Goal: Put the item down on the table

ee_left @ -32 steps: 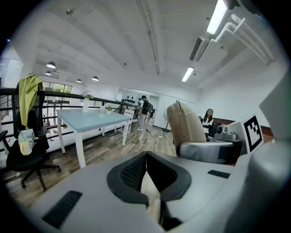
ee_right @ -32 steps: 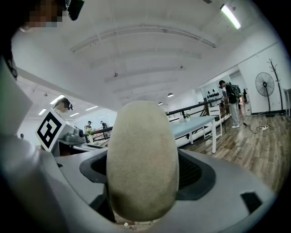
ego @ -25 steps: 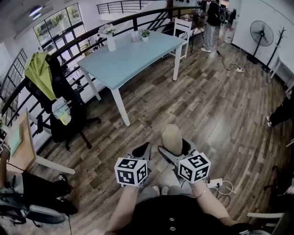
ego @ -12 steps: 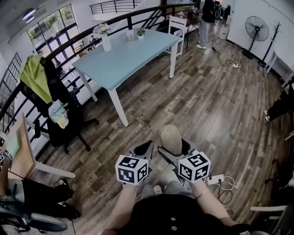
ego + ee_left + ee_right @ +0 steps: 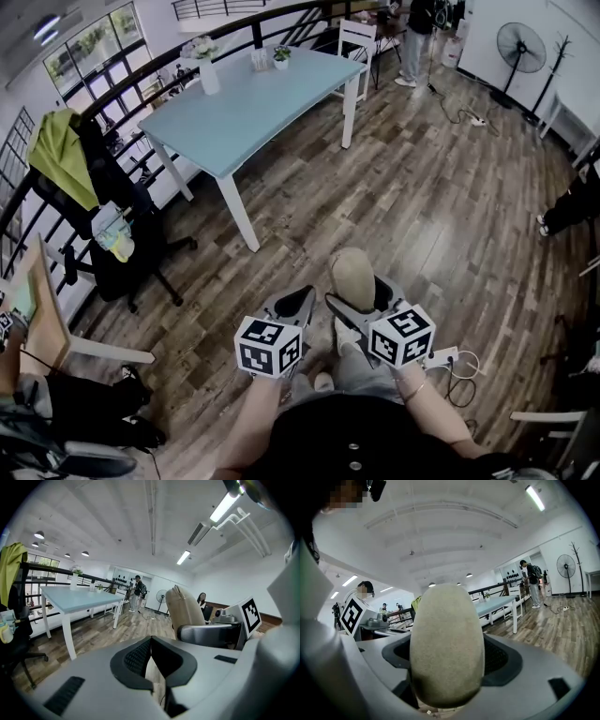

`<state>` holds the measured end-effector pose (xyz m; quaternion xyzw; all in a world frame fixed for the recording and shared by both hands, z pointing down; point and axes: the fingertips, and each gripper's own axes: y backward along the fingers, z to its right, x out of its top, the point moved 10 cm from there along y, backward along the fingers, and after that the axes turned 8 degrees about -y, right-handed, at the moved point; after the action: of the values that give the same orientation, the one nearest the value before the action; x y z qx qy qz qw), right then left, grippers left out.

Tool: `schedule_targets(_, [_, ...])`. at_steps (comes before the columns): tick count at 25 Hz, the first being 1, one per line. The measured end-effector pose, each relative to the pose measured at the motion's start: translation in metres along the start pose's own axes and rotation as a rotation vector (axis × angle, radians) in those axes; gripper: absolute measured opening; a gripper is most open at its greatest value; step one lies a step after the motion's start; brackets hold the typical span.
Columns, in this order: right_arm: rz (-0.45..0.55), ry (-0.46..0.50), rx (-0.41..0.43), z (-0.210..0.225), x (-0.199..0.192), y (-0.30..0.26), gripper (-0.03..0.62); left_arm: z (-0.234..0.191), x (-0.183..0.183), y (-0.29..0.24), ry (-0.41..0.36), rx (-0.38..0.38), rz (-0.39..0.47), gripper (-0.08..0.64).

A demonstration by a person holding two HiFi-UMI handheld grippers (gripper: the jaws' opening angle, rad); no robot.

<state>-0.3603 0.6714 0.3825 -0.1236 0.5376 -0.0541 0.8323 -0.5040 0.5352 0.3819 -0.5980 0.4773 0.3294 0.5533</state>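
Note:
My right gripper (image 5: 354,298) is shut on a beige oval item (image 5: 352,278), which stands upright between the jaws and fills the middle of the right gripper view as the same beige item (image 5: 446,644). My left gripper (image 5: 292,306) is held beside it to the left, jaws shut with nothing between them; in its own view the left gripper (image 5: 151,656) shows the beige item (image 5: 183,612) to its right. The light blue table (image 5: 248,101) stands well ahead, at the upper left of the head view.
A white vase (image 5: 207,75) and a small plant (image 5: 280,55) sit on the table's far side. A black chair with green cloth (image 5: 103,202) stands left. A person (image 5: 412,37) stands far back. A fan (image 5: 517,47) and floor cables (image 5: 450,361) lie right.
The view has drawn slightly closer to the table and shifted; both grippers stay low in front of me, the right one still holding the beige item.

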Motion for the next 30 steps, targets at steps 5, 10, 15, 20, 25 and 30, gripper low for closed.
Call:
schedule_targets(5, [0.008,-0.032,0.016,0.021,0.01,-0.021,0.407,-0.02,0.003,-0.02,0.024,0.024,-0.013,0.017])
schedule_targets(10, [-0.006,-0.041,0.047,0.06,0.034,-0.058,0.407,-0.044,0.019,-0.059,0.036,0.056,-0.027,0.017])
schedule_targets(15, [-0.004,-0.014,0.08,0.104,0.071,-0.096,0.407,-0.07,0.045,-0.107,0.037,0.096,-0.031,0.017])
schedule_targets(20, [-0.002,-0.015,0.109,0.151,0.108,-0.132,0.407,-0.095,0.075,-0.161,0.052,0.115,-0.025,0.017])
schedule_targets(25, [-0.005,-0.008,0.13,0.193,0.134,-0.159,0.407,-0.105,0.104,-0.212,0.038,0.114,0.004,0.018])
schedule_targets(30, [0.0,-0.048,0.146,0.214,0.145,-0.178,0.407,-0.112,0.106,-0.237,0.059,0.11,-0.025,0.018])
